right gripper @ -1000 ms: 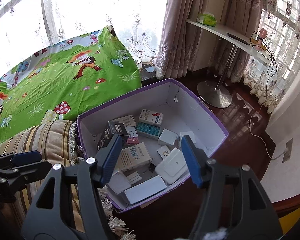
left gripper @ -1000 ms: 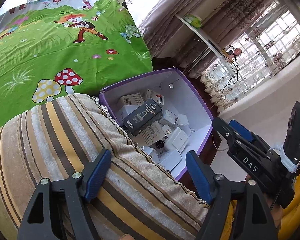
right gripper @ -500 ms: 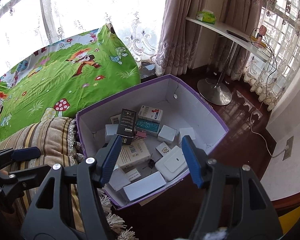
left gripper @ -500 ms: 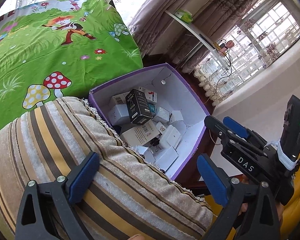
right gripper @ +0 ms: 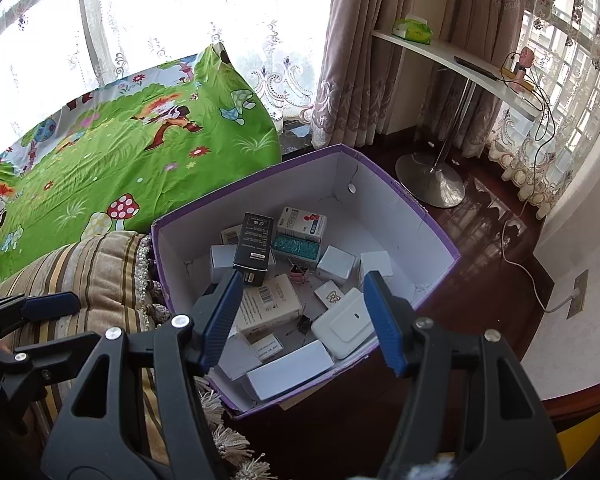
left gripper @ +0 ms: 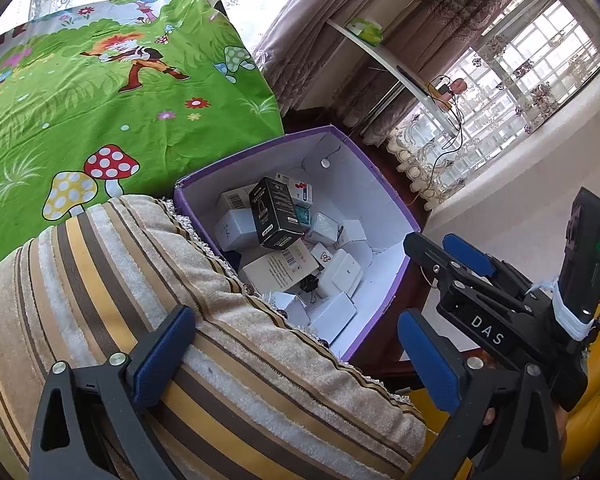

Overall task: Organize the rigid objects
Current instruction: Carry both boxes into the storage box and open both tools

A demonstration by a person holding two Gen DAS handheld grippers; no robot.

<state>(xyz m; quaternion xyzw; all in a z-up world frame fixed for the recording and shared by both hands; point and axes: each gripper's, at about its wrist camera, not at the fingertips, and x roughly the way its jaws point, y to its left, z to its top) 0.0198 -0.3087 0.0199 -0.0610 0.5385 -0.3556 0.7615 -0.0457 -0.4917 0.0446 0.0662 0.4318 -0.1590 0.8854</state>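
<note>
A purple cardboard box [left gripper: 364, 160] [right gripper: 420, 216] with a white inside stands on the dark floor beside a striped cushion [left gripper: 140, 280]. It holds several small white cartons and a black carton [left gripper: 274, 216] [right gripper: 254, 248] that leans on top of the pile. My left gripper [left gripper: 294, 324] hovers over the cushion's edge with its jaws opening wide and nothing between them. My right gripper [right gripper: 303, 284] hangs above the near side of the box, open and empty. Each gripper shows in the other's view: the right gripper [left gripper: 460, 256] and the left gripper [right gripper: 40, 304].
A green cartoon bedsheet [right gripper: 120, 160] lies behind the cushion [right gripper: 96, 260]. A white shelf table [right gripper: 452, 60] on a round metal foot [right gripper: 432, 188] stands by the curtains, with a cable [right gripper: 516, 248] trailing to a wall socket. A yellow surface [left gripper: 596, 420] sits at lower right.
My left gripper's jaws have spread wider. The black carton has turned from lying tilted on the pile to leaning more upright in the purple box. The right gripper has stayed put.
</note>
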